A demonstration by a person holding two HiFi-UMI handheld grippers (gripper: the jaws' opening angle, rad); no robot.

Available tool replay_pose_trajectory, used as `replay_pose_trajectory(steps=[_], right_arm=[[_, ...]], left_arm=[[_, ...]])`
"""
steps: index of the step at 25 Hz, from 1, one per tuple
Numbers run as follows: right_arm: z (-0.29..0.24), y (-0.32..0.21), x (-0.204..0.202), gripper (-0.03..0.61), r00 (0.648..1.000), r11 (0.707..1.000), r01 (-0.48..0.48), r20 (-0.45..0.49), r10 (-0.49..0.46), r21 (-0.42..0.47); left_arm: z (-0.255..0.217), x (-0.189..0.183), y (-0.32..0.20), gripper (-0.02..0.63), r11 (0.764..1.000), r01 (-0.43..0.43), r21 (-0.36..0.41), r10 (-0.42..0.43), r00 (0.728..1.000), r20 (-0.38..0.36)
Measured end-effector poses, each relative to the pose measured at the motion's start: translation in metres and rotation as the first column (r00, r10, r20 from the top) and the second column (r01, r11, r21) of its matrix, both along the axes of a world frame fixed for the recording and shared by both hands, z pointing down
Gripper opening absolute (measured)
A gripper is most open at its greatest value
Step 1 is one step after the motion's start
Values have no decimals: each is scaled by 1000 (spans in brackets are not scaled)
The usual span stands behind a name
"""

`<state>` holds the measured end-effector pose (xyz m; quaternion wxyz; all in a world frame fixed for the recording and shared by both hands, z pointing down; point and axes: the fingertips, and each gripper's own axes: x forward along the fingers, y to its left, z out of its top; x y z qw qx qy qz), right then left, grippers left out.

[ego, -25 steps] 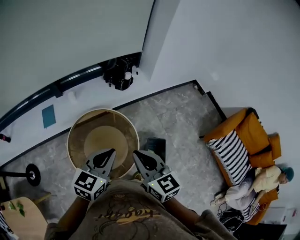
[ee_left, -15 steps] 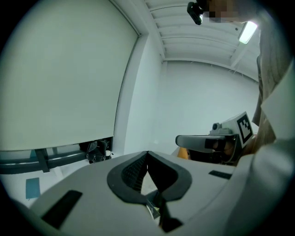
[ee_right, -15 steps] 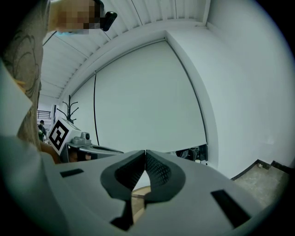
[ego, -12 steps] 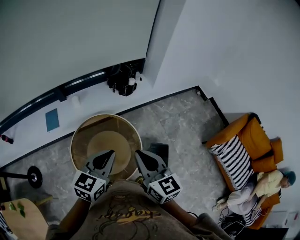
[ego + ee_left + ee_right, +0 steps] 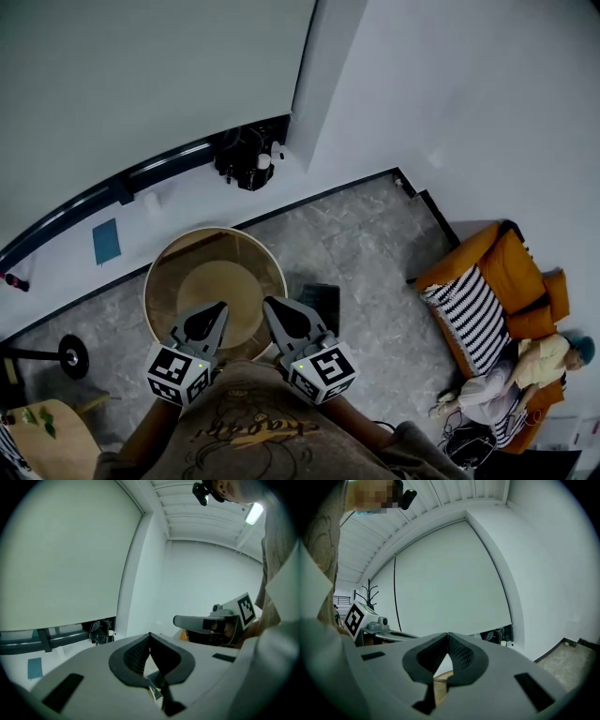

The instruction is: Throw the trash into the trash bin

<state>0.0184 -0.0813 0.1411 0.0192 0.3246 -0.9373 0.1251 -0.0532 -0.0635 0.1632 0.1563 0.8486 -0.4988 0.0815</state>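
I hold both hands close in front of my chest, pointing almost level. That is why each gripper view looks out across the room rather than down at anything.

My left fingers [image 5: 135,654] are together, tips meeting. Low in the gap behind them sits a small pale sliver [image 5: 153,692]; I cannot tell whether it is a scrap of trash or a part of the gripper. My right fingers [image 5: 461,656] are together too, with nothing between them. Only a strip of wood shows through the gap below their tips.

No piece of trash shows plainly in any view. Just ahead of and below both pairs of tips stands a round wooden-rimmed piece [image 5: 167,277]. From above I cannot tell whether it is a low table or the bin. A dark box [image 5: 321,298] stands on the floor [image 5: 366,244] just beside the right fingers, on their outer side, and may be the bin instead.

My judgement is that the hands are between steps, with nothing obvious to drop.
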Motion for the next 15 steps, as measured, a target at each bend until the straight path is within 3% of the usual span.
replay_pose_trajectory(steps=[15], right_arm=[[15, 2, -8, 20, 998, 1000, -13, -56, 12, -22]], left_arm=[[-3, -10, -4, 18, 1000, 12, 0, -12, 1000, -7]])
